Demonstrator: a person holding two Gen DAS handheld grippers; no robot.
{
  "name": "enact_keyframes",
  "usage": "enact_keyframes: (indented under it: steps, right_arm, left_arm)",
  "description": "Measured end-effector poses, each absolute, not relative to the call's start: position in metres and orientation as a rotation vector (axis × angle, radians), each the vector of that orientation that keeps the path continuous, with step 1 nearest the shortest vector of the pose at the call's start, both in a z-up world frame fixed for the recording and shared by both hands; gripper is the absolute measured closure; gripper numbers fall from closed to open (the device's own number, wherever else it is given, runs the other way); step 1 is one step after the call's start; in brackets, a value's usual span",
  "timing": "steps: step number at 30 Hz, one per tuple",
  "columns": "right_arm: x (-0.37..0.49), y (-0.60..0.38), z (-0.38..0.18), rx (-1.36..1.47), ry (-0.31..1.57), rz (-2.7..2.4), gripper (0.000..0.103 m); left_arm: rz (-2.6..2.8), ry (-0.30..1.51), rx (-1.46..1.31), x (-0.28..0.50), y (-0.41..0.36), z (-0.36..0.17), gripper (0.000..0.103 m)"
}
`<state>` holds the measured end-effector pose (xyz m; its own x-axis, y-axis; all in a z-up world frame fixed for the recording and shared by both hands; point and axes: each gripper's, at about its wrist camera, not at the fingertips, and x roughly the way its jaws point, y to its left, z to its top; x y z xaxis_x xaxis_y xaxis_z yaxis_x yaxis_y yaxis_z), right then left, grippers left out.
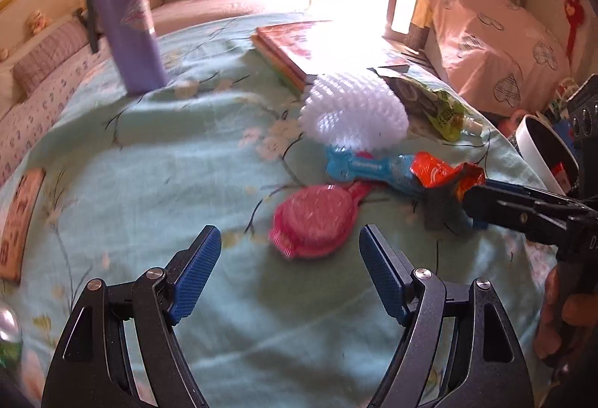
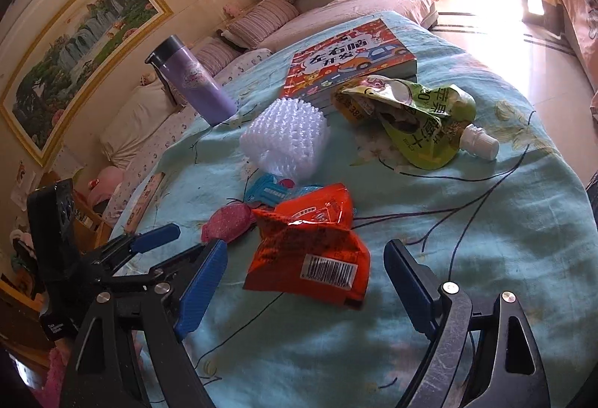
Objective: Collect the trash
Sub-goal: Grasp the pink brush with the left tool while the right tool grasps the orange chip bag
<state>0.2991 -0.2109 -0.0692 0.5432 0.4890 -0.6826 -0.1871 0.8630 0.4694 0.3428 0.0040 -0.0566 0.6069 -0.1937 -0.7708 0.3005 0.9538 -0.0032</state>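
An orange snack wrapper (image 2: 310,243) lies on the light-blue floral cloth (image 2: 486,239), right in front of my open right gripper (image 2: 304,277), between its blue pads without touching. It also shows in the left wrist view (image 1: 444,176), with the right gripper (image 1: 482,202) at it. A crumpled green drink pouch (image 2: 418,116) with a white spout lies further back; it shows in the left wrist view (image 1: 437,105). My left gripper (image 1: 289,251) is open and empty, just short of a pink hairbrush (image 1: 317,224).
A white bristle brush (image 1: 355,112) with a blue handle (image 1: 358,166), a stack of picture books (image 2: 351,60) and a purple tumbler (image 1: 125,22) stand on the cloth. A white bin (image 1: 545,146) sits beyond the right edge. A small framed card (image 1: 18,217) lies at left.
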Motion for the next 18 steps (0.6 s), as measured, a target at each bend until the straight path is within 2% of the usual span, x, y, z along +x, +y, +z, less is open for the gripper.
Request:
enact_keyframes:
  steps: [2,3,5,7,8,9,14,18]
  right_arm:
    - [0.301,-0.212,-0.073,0.371,0.923,0.415,0.021]
    - [0.301,-0.213,-0.074,0.368,0.924,0.413,0.032]
    - [0.301,-0.213,-0.075,0.358,0.934,0.416,0.04]
    - [0.298,-0.214,-0.076,0.347,0.935,0.423,0.055]
    - [0.297,-0.214,-0.076,0.341,0.94,0.421,0.064]
    - [0.294,-0.216,-0.075,0.341,0.938,0.423,0.065]
    - [0.275,-0.228,-0.069,0.339,0.915,0.418,0.076]
    - [0.255,-0.245,-0.062,0.347,0.892,0.401,0.076]
  left_arm:
    - [-0.31,0.868,0.172,0.35,-0.004,-0.059,0.025]
    - [-0.321,0.869,0.19,0.353,-0.008,-0.061,0.025]
    - [-0.34,0.885,0.219,0.359,-0.016,-0.067,0.025]
    - [-0.333,0.915,0.253,0.362,-0.023,-0.074,0.025]
    - [-0.338,0.904,0.253,0.361,-0.024,-0.074,0.033]
    - [-0.355,0.903,0.247,0.358,-0.026,-0.073,0.05]
    - [-0.358,0.913,0.252,0.34,-0.034,-0.071,0.052]
    - [-0.352,0.949,0.169,0.318,-0.032,-0.071,0.052]
